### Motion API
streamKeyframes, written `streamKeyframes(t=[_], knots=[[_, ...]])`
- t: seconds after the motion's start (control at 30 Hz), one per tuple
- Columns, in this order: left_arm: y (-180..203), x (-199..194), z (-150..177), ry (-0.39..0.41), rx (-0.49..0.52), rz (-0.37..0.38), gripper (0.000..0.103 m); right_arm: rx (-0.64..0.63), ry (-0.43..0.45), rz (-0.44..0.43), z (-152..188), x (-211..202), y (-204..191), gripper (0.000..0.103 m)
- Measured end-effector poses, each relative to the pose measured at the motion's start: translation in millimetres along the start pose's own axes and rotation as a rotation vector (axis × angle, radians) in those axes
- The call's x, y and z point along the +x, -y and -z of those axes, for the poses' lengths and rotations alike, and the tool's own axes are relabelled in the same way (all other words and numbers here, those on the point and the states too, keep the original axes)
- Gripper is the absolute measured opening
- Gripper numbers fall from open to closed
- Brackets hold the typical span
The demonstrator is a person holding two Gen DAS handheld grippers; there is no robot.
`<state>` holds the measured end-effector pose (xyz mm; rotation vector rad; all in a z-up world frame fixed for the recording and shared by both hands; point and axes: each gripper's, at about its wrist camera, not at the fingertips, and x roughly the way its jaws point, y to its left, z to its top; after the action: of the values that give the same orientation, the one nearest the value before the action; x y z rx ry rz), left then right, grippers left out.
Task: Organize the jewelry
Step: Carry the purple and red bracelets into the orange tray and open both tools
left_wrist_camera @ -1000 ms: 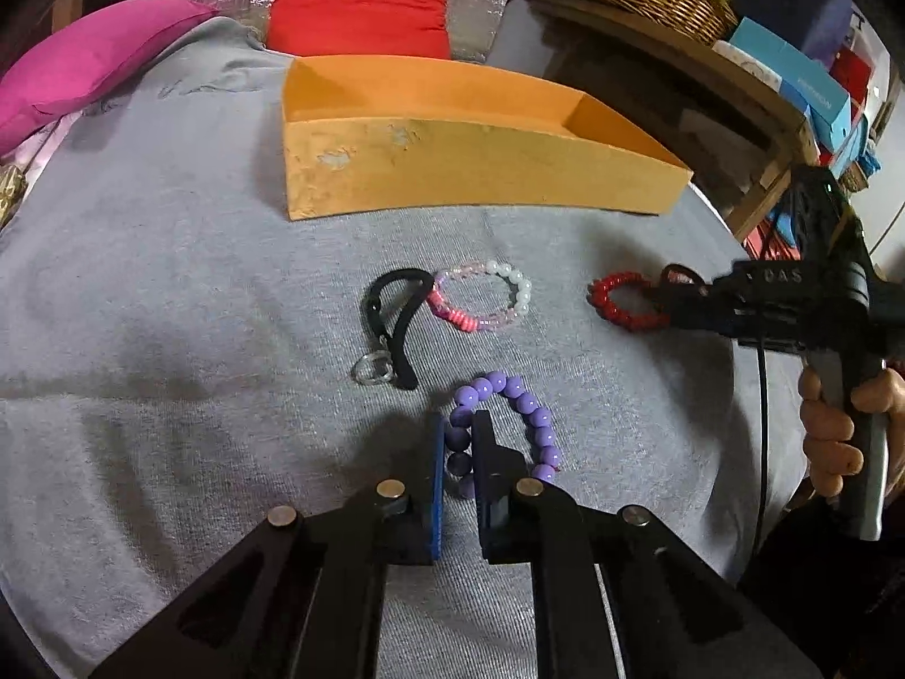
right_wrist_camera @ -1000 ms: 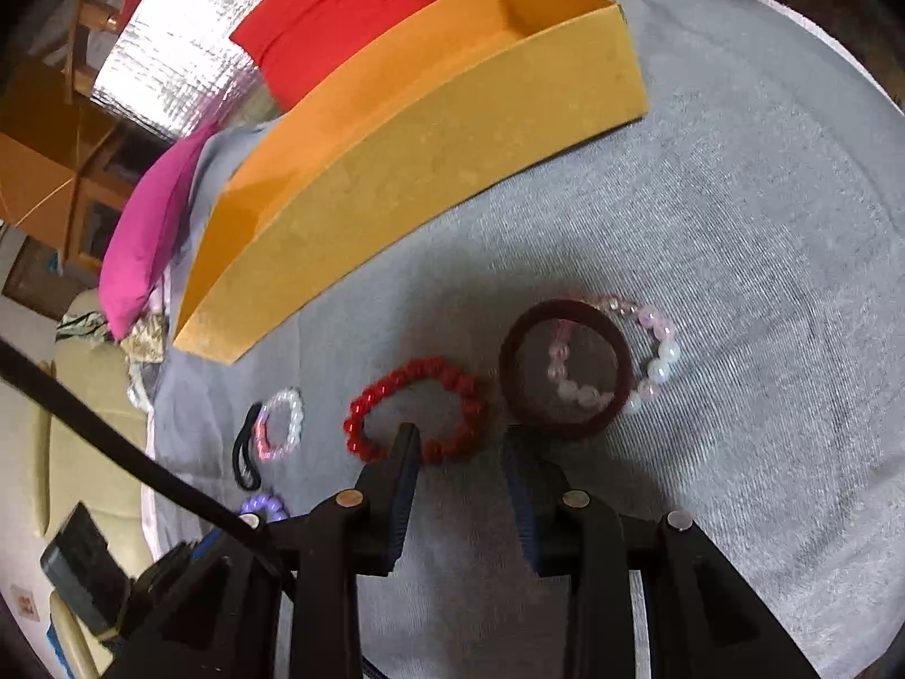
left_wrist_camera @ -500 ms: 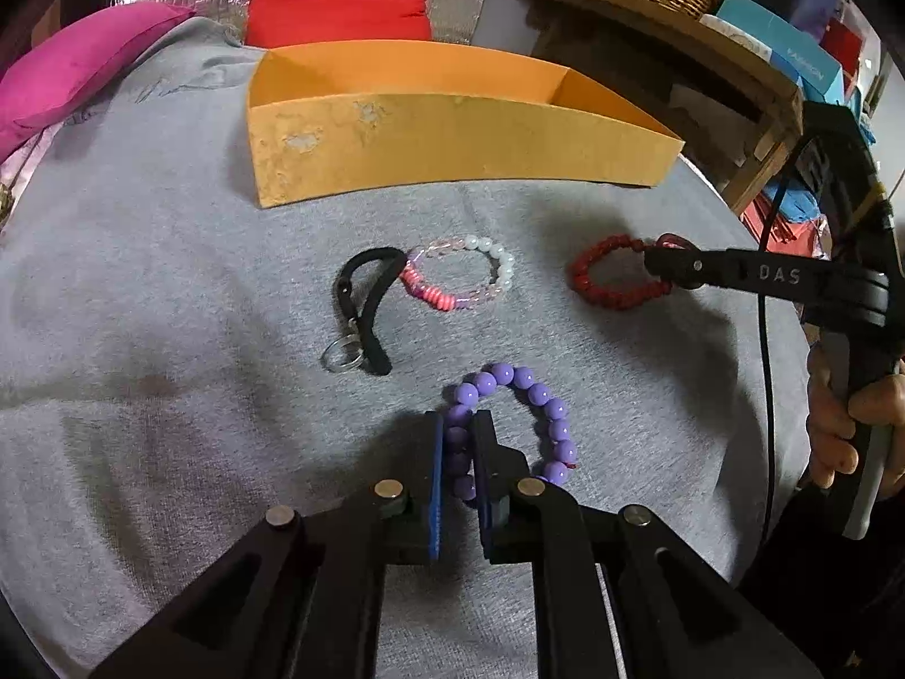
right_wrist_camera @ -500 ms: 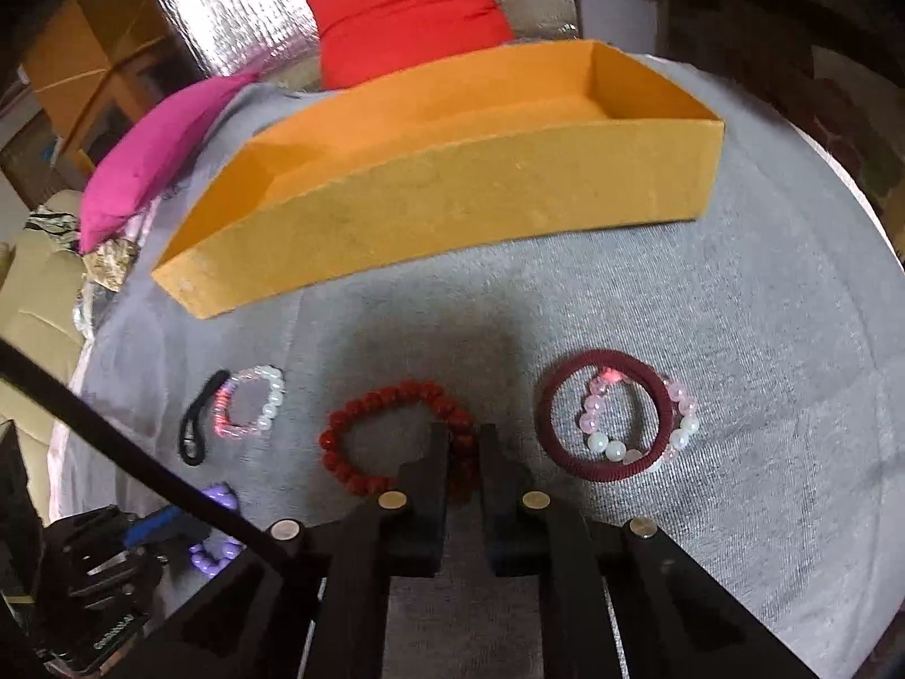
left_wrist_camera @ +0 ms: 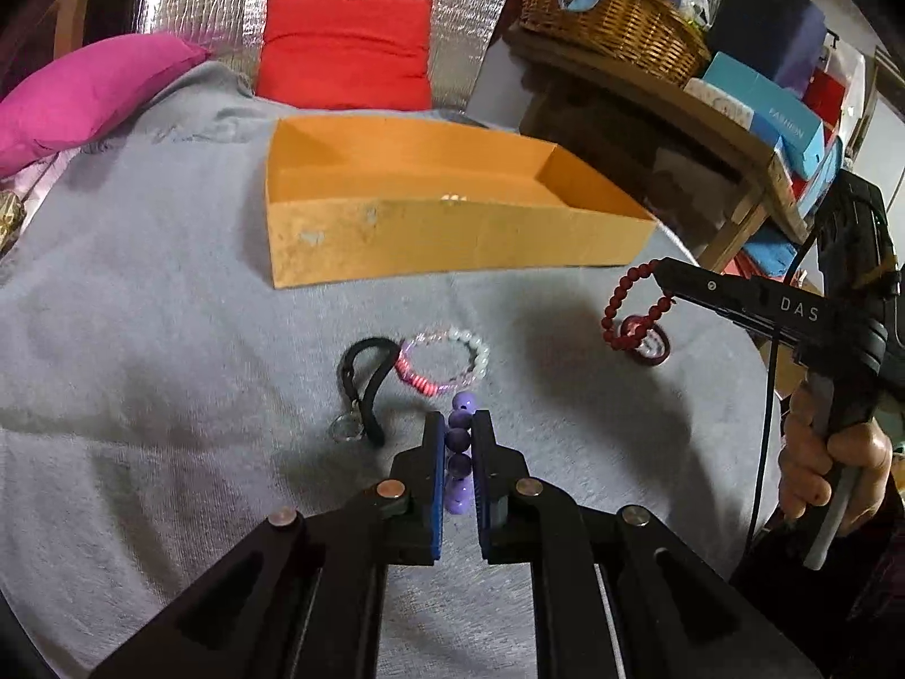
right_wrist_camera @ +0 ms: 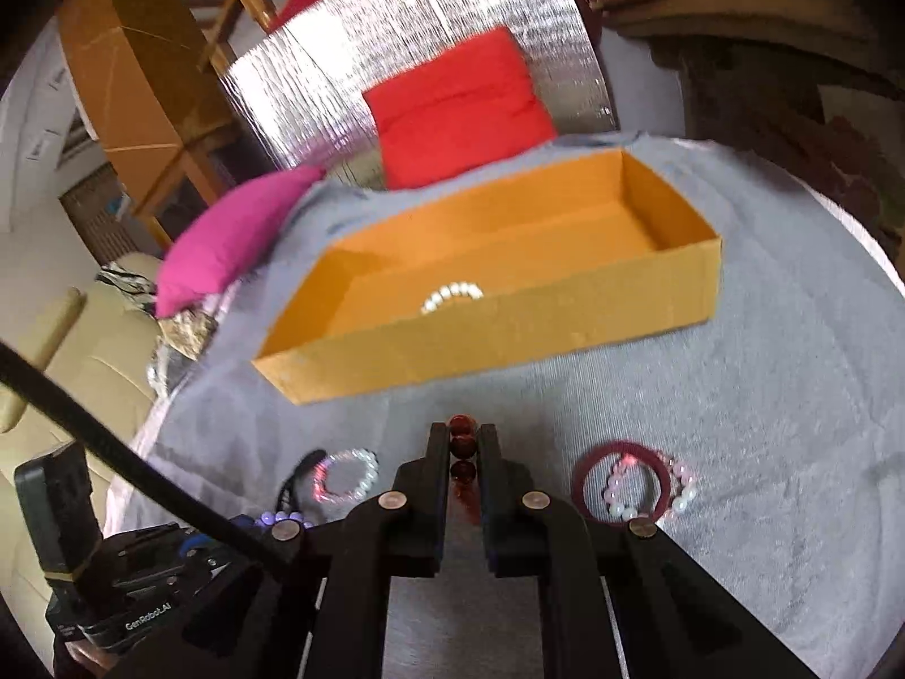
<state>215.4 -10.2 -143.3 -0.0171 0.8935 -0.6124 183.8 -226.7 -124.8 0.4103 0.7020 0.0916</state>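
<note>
My left gripper point(left_wrist_camera: 457, 424) is shut on a purple bead bracelet point(left_wrist_camera: 459, 438) and holds it above the grey cloth. My right gripper point(right_wrist_camera: 462, 435) is shut on a red bead bracelet point(right_wrist_camera: 462, 444), which hangs from it in the left wrist view point(left_wrist_camera: 622, 297). The open orange box point(left_wrist_camera: 452, 237) stands beyond both grippers; it also shows in the right wrist view point(right_wrist_camera: 509, 317) with a white pearl bracelet point(right_wrist_camera: 452, 295) inside. On the cloth lie a pink and white bead bracelet point(left_wrist_camera: 447, 362), a black cord with a ring point(left_wrist_camera: 365, 390), and a dark red bangle point(right_wrist_camera: 619, 478) overlapping a pale pink bracelet point(right_wrist_camera: 676, 486).
A red cushion point(left_wrist_camera: 345, 51) and a magenta cushion point(left_wrist_camera: 85, 90) lie behind the box against a silver foil panel point(right_wrist_camera: 407, 51). A wooden shelf with a wicker basket point(left_wrist_camera: 616, 28) and boxes stands at the right. A beige sofa point(right_wrist_camera: 51, 351) is left of the table.
Both grippers have lifted off the cloth with their bracelets, the purple one in the left and the red one in the right. The right gripper closed on the red bracelet one second ago.
</note>
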Motion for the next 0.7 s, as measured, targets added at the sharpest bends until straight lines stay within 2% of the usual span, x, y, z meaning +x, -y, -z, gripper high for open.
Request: streamKeyframes(t=[0.37,0.7], knots=[[14.6,-19.1,-16.4,0.103,0.015,-0.04,0.009,-0.017,0.015,-0.025,1.2,-4.3,-10.6,0.011],[13.3,-22.9,-38.2,0.146,0.013,-0.079,0.009,0.027,0.072,-0.022,-12.2,-8.1,-4.1,0.011]])
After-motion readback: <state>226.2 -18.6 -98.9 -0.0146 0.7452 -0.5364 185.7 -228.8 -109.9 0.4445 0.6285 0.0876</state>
